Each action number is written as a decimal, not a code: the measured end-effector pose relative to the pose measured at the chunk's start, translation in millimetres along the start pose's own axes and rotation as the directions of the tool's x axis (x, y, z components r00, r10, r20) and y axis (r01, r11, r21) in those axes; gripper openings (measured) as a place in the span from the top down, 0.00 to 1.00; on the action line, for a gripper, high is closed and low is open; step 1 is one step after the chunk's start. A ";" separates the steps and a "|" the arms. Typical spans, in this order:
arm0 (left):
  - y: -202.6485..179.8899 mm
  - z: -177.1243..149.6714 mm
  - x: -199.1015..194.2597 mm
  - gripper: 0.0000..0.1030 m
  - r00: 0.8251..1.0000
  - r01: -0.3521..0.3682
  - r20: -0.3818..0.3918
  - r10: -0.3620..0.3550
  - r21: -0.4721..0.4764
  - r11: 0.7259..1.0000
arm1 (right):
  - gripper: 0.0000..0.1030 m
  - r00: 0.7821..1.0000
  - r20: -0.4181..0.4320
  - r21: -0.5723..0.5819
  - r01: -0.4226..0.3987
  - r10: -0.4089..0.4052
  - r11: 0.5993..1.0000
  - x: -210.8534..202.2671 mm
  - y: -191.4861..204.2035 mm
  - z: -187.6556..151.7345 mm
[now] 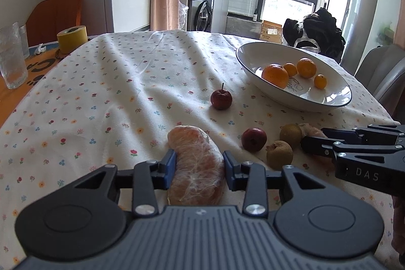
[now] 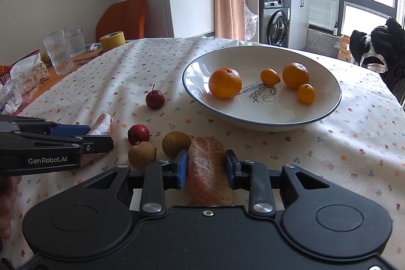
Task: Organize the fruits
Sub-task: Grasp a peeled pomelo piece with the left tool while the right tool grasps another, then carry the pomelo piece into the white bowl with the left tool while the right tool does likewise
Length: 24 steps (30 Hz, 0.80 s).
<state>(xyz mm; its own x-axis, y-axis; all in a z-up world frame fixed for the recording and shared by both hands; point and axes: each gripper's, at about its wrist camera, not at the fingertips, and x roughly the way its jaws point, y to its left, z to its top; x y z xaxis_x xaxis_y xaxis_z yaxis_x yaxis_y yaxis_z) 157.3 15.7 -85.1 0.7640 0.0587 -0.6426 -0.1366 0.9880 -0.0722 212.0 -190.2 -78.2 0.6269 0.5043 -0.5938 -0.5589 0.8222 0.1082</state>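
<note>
Facing the left hand-held gripper (image 1: 200, 163): we find a peeled citrus wedge, the left segment (image 1: 196, 176), lying on the cloth-covered worktop (image 1: 101, 92) directly between its two fingers.
Long axis, left segment: it runs roughly along the fingers and away from the camera, curving slightly, so the blue pads (image 1: 170, 166) meet its long flanks.
Left grip state: the jaws straddle the wedge with the pads at or touching its sides; we cannot tell whether they are actually pressing.
Right hand-held gripper (image 2: 206, 166): it frames a second wedge, the right segment (image 2: 210, 168), which is also down on the cloth with its long axis along the fingers.
Right grip state: one pad touches a flank and the other sits just beside it; we cannot tell whether it is clamped.
Bowl (image 2: 265, 123): it holds the oranges (image 2: 225, 83) and lies ahead and to the right of both tools.
Nearer hand: we judge the right one nearer to the bowl, which is well apart from the left.
Loose fruit (image 2: 141, 154): small brown and red pieces lie between the two tools, just beside the right one's left finger.
Coming move, as we judge it: lift each wedge, then carry it forward and rightward over the rim.
</note>
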 end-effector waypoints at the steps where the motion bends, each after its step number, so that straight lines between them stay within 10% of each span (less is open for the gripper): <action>1: 0.7 0.0 -0.8 0.64 1.000 0.009 -0.001 -0.009 -0.004 1.000 | 0.76 1.000 0.003 0.008 -0.004 0.004 1.000 -2.2 -1.4 1.1; 9: 1.0 7.1 -15.9 0.82 0.998 0.051 0.036 -0.050 -0.023 0.998 | 0.82 0.999 0.024 0.034 -0.036 0.035 0.999 -14.7 -6.0 5.9; 24: -5.7 26.0 -31.5 0.85 0.993 0.070 0.096 -0.065 -0.045 0.997 | 0.83 0.994 0.098 0.039 -0.053 0.049 0.998 -34.8 -14.7 17.7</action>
<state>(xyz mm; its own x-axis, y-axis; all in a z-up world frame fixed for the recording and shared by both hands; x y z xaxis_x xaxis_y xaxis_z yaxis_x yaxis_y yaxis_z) 150.5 11.9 -44.7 0.8285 0.0078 -0.5600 -0.1111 0.9823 -0.1507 208.0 -215.2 -45.0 0.6489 0.5677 -0.5065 -0.5700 0.8038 0.1707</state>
